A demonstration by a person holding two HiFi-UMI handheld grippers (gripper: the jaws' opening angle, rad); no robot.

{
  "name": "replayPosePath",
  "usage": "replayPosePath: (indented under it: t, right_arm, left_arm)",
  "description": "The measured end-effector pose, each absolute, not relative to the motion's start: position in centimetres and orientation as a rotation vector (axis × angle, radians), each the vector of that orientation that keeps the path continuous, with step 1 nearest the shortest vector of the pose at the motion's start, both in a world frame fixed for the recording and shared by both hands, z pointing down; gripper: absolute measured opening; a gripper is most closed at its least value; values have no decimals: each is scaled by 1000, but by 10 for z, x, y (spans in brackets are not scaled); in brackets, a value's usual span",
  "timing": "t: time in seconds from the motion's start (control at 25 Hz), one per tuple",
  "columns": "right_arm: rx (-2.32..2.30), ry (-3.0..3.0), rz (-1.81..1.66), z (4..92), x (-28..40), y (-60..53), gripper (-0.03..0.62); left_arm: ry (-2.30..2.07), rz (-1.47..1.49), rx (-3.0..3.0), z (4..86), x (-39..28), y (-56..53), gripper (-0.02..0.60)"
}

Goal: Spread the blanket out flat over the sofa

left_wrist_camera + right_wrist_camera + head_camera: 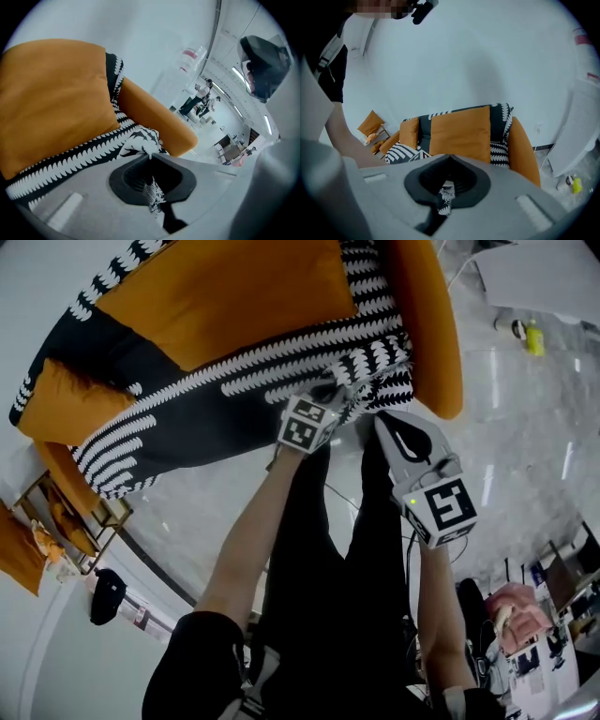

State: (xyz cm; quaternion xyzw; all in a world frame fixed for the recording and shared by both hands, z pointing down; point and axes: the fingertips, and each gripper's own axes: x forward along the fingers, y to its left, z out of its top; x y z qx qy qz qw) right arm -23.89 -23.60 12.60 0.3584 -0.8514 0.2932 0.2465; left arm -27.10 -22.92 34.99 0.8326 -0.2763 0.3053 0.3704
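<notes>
The black blanket (234, 395), patterned with white leaf-like stripes, lies rumpled across the orange sofa (225, 292) ahead of both grippers. Its near edge is bunched and pinched between the jaws of the left gripper (339, 392) and the right gripper (382, 420).

The left forearm (246, 535) and right forearm (442, 615) reached forward, bare below dark sleeves. The left tool (151, 155) and right tool (449, 158) were near each other, angled downward, each with jaws pressed together on a pinch of the blanket (138, 139).

Cool, even light; fisheye-bent edges, near foreground softly blurred.
</notes>
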Motion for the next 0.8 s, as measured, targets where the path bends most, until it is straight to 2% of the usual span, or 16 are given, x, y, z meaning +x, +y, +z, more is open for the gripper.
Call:
replayPosePath:
  t: [0.56,0.8]
  right_arm:
    - [802,-2437,698,97,-120,-147,3]
    - [777,-2415,707,116,-77,-124,3]
  left_arm:
    - [-1011,624,2081,291,-165,-144,18]
    - [-1051,620,2078,286,-133,-121,18]
